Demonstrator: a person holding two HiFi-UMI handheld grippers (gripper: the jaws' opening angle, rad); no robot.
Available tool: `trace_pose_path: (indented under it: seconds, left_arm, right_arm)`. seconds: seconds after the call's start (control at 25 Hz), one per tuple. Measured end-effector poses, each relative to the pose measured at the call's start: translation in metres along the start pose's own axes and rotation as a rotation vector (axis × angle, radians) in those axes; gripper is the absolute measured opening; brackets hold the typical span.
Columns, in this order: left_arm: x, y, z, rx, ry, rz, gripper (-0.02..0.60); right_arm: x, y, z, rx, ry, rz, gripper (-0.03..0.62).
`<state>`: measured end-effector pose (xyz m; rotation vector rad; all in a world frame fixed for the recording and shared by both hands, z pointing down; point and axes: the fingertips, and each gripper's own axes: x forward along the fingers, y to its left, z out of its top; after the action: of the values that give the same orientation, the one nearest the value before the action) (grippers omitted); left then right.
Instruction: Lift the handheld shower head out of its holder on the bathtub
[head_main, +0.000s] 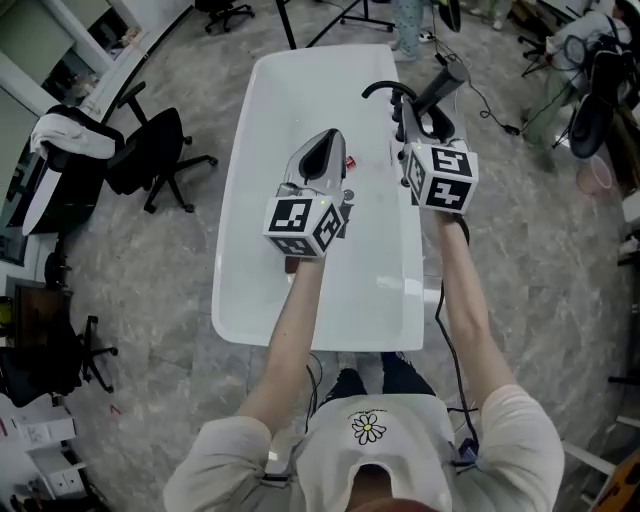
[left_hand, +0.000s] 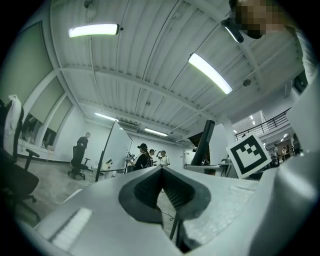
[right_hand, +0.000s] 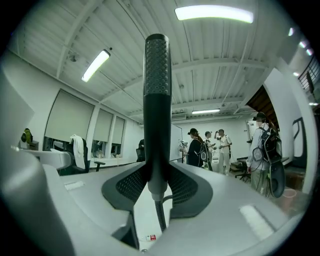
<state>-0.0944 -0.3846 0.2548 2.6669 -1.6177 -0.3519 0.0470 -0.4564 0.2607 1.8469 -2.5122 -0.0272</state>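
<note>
The black handheld shower head stands upright between the jaws of my right gripper, which is shut on its handle. Its hose hangs down below the jaws. In the head view the shower head slants up and away from the right gripper, above the right rim of the white bathtub. I cannot see its holder behind the gripper. My left gripper hovers over the middle of the tub, pads together with nothing between them. From the left gripper view the shower head rises beside the right gripper's marker cube.
A black curved spout or hose arches over the tub's right rim. A small red-labelled thing lies inside the tub. Office chairs stand at the left on the grey floor. Several people stand far off.
</note>
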Motion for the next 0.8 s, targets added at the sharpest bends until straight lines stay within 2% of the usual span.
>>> trace_pose_path:
  seconds: [0.12, 0.28, 0.56, 0.8]
  left_arm:
    - [-0.022, -0.024, 0.041, 0.021, -0.029, -0.015, 0.000]
    - [-0.059, -0.053, 0.066, 0.019, -0.051, -0.020, 0.000]
    - [-0.114, -0.078, 0.086, 0.049, -0.061, -0.002, 0.000]
    - [-0.142, -0.079, 0.086, 0.066, -0.055, 0.015, 0.000]
  right_arm:
    - [-0.044, 0.018, 0.045, -0.022, -0.043, 0.016, 0.150]
    - [-0.105, 0.052, 0.065, -0.067, -0.063, 0.017, 0.150]
    - [-0.188, 0.095, 0.055, -0.028, -0.067, 0.047, 0.150]
    - [-0.221, 0.109, 0.040, -0.028, -0.048, 0.066, 0.150]
